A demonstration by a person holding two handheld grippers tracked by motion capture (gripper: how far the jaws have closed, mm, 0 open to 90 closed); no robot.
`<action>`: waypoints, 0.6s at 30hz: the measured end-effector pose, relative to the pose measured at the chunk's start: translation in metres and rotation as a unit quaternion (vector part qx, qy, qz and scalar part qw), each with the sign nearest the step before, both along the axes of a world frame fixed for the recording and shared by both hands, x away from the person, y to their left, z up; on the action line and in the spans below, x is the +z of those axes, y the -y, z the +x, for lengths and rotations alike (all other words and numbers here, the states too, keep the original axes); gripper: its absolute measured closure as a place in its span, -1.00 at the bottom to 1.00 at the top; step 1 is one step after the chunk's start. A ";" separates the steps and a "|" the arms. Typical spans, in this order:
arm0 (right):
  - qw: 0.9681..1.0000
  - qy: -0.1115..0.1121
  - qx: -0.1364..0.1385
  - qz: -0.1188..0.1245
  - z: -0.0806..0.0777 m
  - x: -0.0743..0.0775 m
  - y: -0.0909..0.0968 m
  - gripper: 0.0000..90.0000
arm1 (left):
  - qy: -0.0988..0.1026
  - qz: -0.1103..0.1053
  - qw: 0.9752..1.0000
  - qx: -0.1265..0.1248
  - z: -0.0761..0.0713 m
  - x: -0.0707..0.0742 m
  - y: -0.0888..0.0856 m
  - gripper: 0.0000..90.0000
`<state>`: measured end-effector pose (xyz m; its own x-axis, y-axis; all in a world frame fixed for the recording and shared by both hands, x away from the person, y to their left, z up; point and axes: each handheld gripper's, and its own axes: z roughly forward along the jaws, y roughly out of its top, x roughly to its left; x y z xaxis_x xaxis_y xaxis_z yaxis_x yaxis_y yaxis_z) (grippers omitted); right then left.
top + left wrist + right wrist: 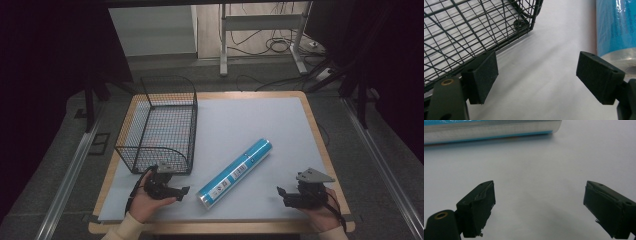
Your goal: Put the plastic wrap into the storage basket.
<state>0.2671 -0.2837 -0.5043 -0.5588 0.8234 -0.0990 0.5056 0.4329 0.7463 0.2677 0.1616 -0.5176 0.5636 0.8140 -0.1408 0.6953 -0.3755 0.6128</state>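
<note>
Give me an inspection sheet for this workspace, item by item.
Surface: pale mat on a wood-edged table.
Job's things: blue tube lying diagonally on the mat, apart from both grippers; wire basket at the mat's left, nothing seen inside.
Clutter: nothing seen.
Grippers: left gripper open, nothing between its fingers, resting beside the basket's near corner; right gripper open, nothing between its fingers, right of the tube.
Cables: a black cable trails from the left gripper; loose wires on the floor beyond the table.
Surroundings: metal stand legs behind the table, dark either side.
</note>
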 end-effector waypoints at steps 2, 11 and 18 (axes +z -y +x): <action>1.000 0.003 -0.001 -0.002 0.000 0.000 0.000 -0.76 | 0.000 -0.003 1.000 0.004 0.000 0.001 0.000 -0.61; 1.000 0.002 -0.004 -0.007 0.000 0.000 0.001 -0.76 | 0.003 -0.004 1.000 0.004 -0.003 0.006 0.002 -0.62; 1.000 0.002 -0.005 -0.009 0.000 0.000 0.002 -0.76 | 0.004 -0.007 1.000 0.002 -0.003 0.010 0.002 -0.62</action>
